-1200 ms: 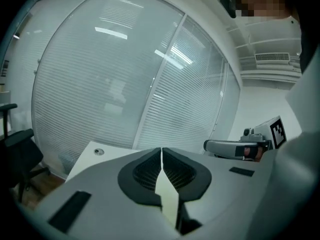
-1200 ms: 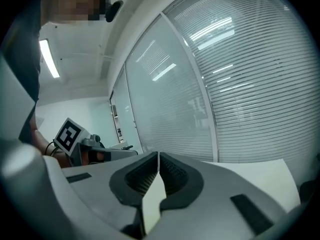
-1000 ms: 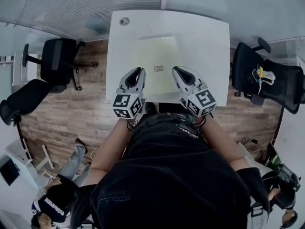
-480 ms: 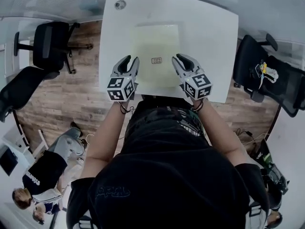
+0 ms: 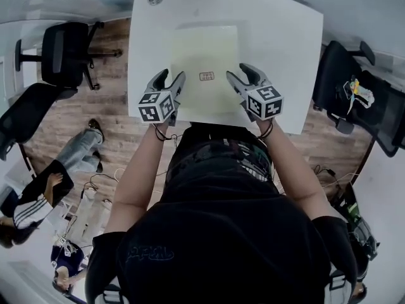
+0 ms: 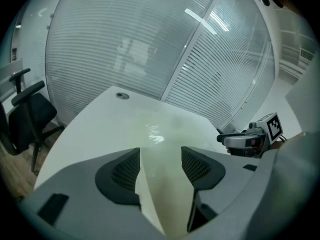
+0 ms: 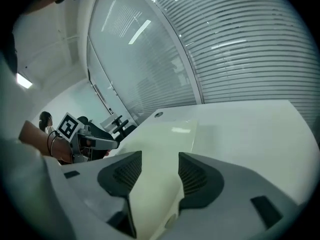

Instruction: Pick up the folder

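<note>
Wood floor (image 5: pixel 114 116) and black office chairs (image 5: pixel 63 49) at the sides, white counter (image 5: pixel 285 43) below you. The head view gives you the whole pale-yellow folder (image 5: pixel 205 49): flat on the counter, long axis running straight away from you, small label (image 5: pixel 206 76) at your end. Only the gripper views show the slatted glass wall (image 6: pixel 150 49) behind. Left gripper (image 5: pixel 169 78) and right gripper (image 5: pixel 243 75) are at the folder's near corners. Both pairs of jaws are apart, just been opening, with folder showing in each gap, unpinched.

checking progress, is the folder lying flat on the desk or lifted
Lying flat: in the head view the folder rests on the white desk.
</note>
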`<control>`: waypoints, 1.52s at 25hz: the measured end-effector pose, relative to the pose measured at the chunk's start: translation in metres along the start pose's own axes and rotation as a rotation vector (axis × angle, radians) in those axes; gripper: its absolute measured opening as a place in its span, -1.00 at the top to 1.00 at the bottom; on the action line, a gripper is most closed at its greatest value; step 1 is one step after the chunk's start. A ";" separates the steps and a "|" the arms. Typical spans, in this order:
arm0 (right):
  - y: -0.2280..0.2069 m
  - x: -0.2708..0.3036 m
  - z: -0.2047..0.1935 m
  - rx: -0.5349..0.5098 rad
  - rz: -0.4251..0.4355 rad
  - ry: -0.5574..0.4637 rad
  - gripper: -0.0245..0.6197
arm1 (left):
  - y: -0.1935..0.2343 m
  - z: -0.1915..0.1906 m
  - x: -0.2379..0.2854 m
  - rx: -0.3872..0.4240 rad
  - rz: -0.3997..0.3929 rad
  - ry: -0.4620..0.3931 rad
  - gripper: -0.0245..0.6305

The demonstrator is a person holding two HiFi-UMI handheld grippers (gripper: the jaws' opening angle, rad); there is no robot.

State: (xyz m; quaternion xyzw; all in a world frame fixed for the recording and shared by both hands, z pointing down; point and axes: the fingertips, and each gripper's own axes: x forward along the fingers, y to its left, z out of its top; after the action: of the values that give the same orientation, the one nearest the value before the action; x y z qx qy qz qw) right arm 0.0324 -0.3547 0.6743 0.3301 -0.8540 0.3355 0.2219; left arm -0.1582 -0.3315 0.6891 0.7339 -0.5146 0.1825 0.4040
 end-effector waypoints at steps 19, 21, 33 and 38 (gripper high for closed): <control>-0.026 0.036 -0.033 0.136 0.034 0.131 -0.04 | 0.011 -0.023 0.034 -0.136 -0.083 0.136 0.00; -0.027 0.039 -0.035 0.157 0.041 0.135 -0.06 | 0.011 -0.024 0.035 -0.150 -0.093 0.136 -0.02; -0.032 0.052 -0.046 0.354 0.139 0.157 -0.18 | 0.015 -0.029 0.044 -0.217 -0.166 0.169 -0.10; -0.032 0.051 -0.046 0.354 0.131 0.137 -0.18 | 0.017 -0.028 0.045 -0.231 -0.190 0.171 -0.11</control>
State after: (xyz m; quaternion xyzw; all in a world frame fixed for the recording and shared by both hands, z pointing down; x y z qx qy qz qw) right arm 0.0270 -0.3607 0.7497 0.2842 -0.7843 0.5156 0.1957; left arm -0.1509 -0.3396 0.7437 0.7097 -0.4242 0.1452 0.5434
